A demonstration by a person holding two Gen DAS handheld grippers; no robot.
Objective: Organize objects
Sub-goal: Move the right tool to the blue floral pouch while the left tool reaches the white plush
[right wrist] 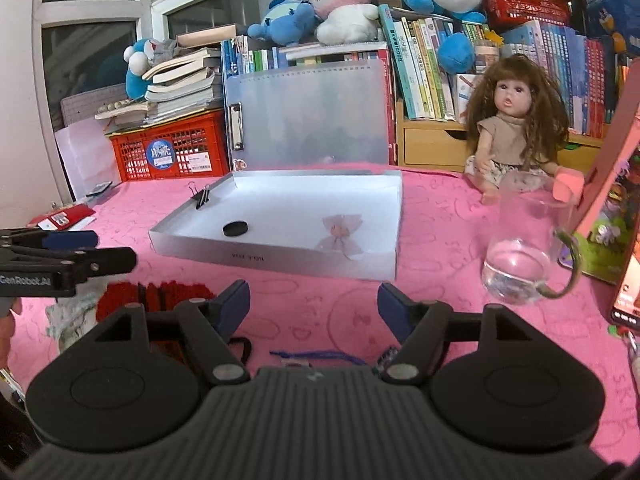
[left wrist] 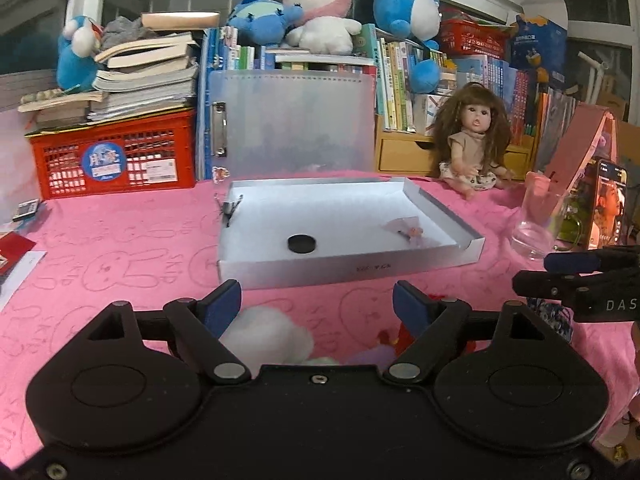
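A shallow silver tray point(left wrist: 352, 270) point(right wrist: 260, 258) lies on the pink cloth. In it are a black disc point(left wrist: 301, 243) point(right wrist: 235, 228), a pale bow clip point(left wrist: 412, 234) point(right wrist: 342, 236) and a binder clip point(left wrist: 230, 210) point(right wrist: 202, 197) on its left rim. My left gripper point(left wrist: 317, 306) point(right wrist: 116, 249) is open in front of the tray, above a white fluffy thing point(left wrist: 264, 336) and a red knitted thing point(left wrist: 400, 336) point(right wrist: 160, 296), touching neither. My right gripper point(right wrist: 314, 306) point(left wrist: 530, 273) is open too, over bare cloth, with a blue cord point(right wrist: 316, 356) just below it.
A glass mug point(right wrist: 524, 248) point(left wrist: 536, 224) stands right of the tray, a doll point(right wrist: 516, 128) behind it and a lit phone point(right wrist: 628, 280) at the right edge. Behind the tray are a red crate point(left wrist: 112, 160), a clear folder point(left wrist: 296, 120), books and plush toys.
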